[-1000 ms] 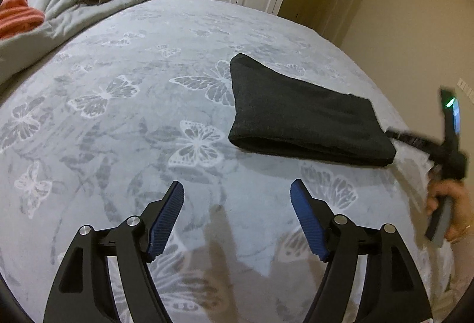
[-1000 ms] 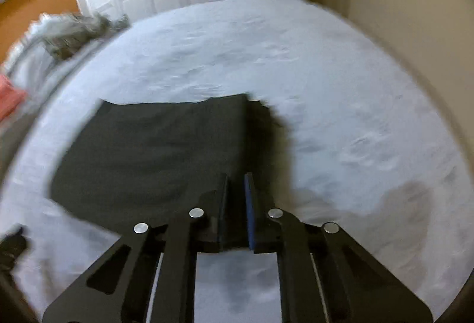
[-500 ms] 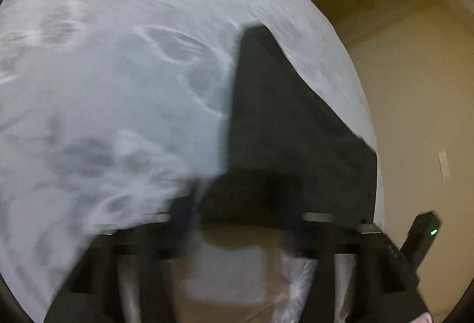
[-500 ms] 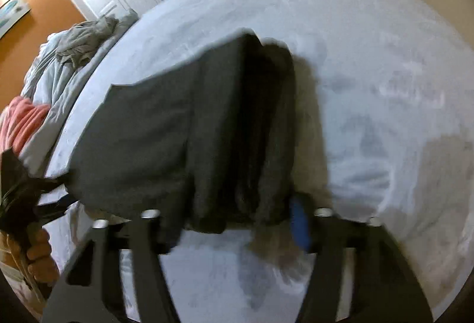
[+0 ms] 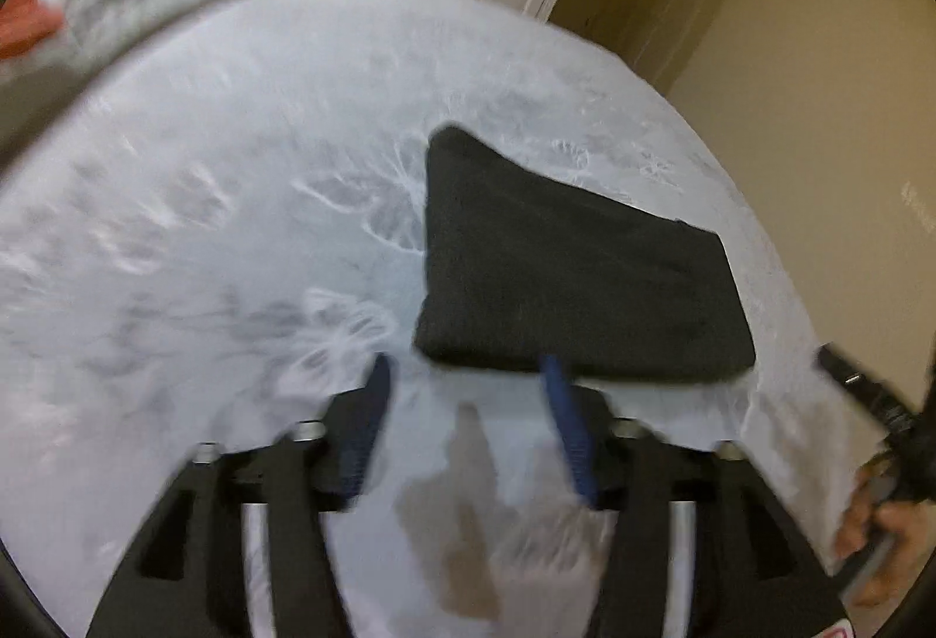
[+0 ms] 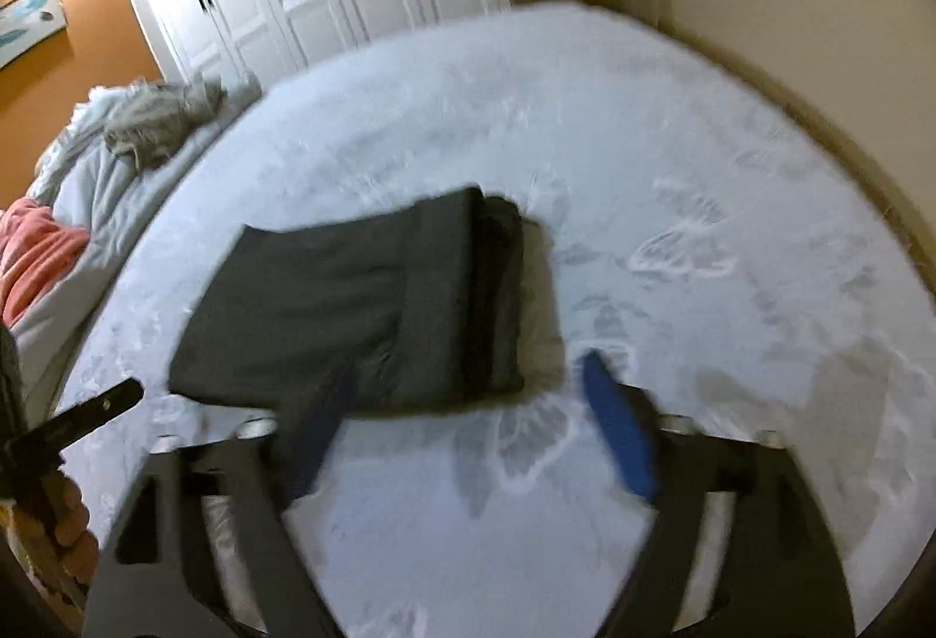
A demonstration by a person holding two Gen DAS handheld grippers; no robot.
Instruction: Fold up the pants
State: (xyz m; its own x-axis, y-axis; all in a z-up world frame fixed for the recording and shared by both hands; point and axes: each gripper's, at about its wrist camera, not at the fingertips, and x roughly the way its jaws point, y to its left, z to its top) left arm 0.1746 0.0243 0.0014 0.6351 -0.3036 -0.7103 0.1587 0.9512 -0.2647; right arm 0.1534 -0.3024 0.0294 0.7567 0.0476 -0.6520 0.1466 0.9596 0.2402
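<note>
Left claw: jaws apart, just been opening, nothing between pads.
Right claw: jaws wide, just been opening, empty.
Pants: black, folded, flat on bedspread, near edge just past both claws' tips.
Open room: bare butterfly-print bedspread left of left claw, right of right claw.
Bed edge: wall side, beyond pants.
</note>
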